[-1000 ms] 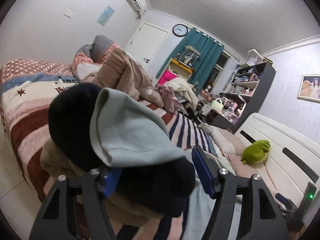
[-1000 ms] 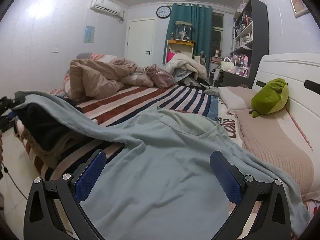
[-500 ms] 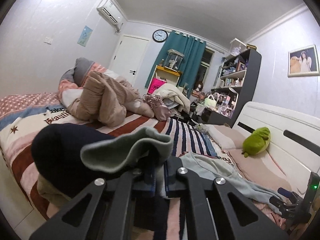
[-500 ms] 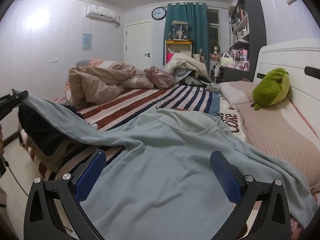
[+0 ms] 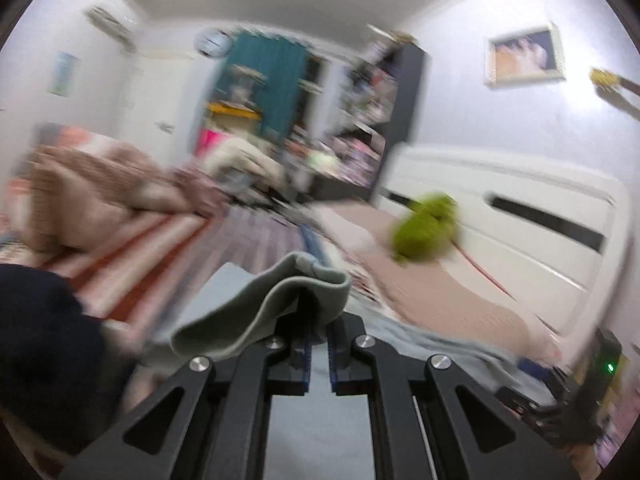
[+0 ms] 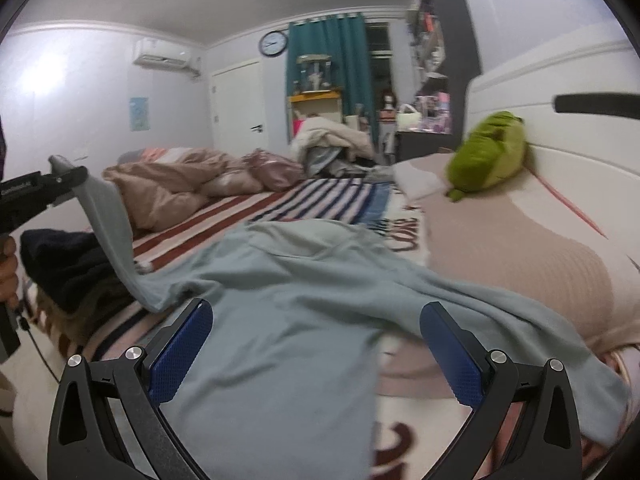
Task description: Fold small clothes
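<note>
left gripper (image 5: 318,354) clamped on the sleeve cuff (image 5: 280,300) of the pale blue long-sleeved top (image 6: 280,320), held up off the striped bed (image 6: 256,216). right gripper (image 6: 316,348) wide, empty, over the top's body, nearer the other sleeve trailing right. collar pointing away. beyond: crumpled duvet (image 6: 168,184), green plush toy (image 6: 488,152), teal curtain (image 6: 328,60).

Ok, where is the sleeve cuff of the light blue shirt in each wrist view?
Left wrist: the sleeve cuff sits at centre, pinched in the shut left tongs.
Right wrist: the cuff is at far left, lifted off the bed by the left tongs.
Shared landmark: the green plush toy by the headboard.
</note>
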Action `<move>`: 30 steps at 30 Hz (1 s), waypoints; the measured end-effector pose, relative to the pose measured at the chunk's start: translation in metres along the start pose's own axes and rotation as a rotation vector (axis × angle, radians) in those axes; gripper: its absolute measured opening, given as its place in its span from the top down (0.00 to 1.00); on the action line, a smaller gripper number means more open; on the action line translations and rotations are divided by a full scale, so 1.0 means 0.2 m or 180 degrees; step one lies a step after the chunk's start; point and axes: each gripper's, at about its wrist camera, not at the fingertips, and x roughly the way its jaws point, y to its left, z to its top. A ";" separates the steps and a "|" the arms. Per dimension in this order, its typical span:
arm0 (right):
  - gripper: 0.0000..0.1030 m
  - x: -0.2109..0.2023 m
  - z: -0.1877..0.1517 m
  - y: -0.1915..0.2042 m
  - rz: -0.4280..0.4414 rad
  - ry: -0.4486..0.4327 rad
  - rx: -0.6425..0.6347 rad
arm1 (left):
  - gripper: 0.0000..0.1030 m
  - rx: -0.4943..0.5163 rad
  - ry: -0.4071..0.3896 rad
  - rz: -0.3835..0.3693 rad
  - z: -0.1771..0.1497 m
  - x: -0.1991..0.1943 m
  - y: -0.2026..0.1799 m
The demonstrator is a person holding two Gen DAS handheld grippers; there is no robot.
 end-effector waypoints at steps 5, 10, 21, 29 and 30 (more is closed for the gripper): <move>0.00 -0.08 -0.08 -0.22 -0.0285 0.0015 0.0096 | 0.97 0.0135 0.1045 -0.0828 -0.34 0.45 -0.32; 0.00 -0.11 -0.17 -0.39 -0.0402 0.0125 0.0346 | 0.94 -0.0079 0.1977 -0.1036 -0.68 0.68 -0.42; 0.00 0.10 -0.21 -0.20 0.0415 0.0510 0.0270 | 0.46 -0.0068 0.1199 -0.0551 -0.35 0.22 -0.16; 0.29 0.62 -0.38 0.11 0.0674 0.1458 -0.0443 | 0.42 -0.0241 0.0956 -0.0134 -0.34 -0.05 0.19; 0.30 0.65 -0.39 0.13 0.0739 0.1517 -0.0481 | 0.40 -0.0248 0.0953 -0.0113 -0.36 -0.06 0.22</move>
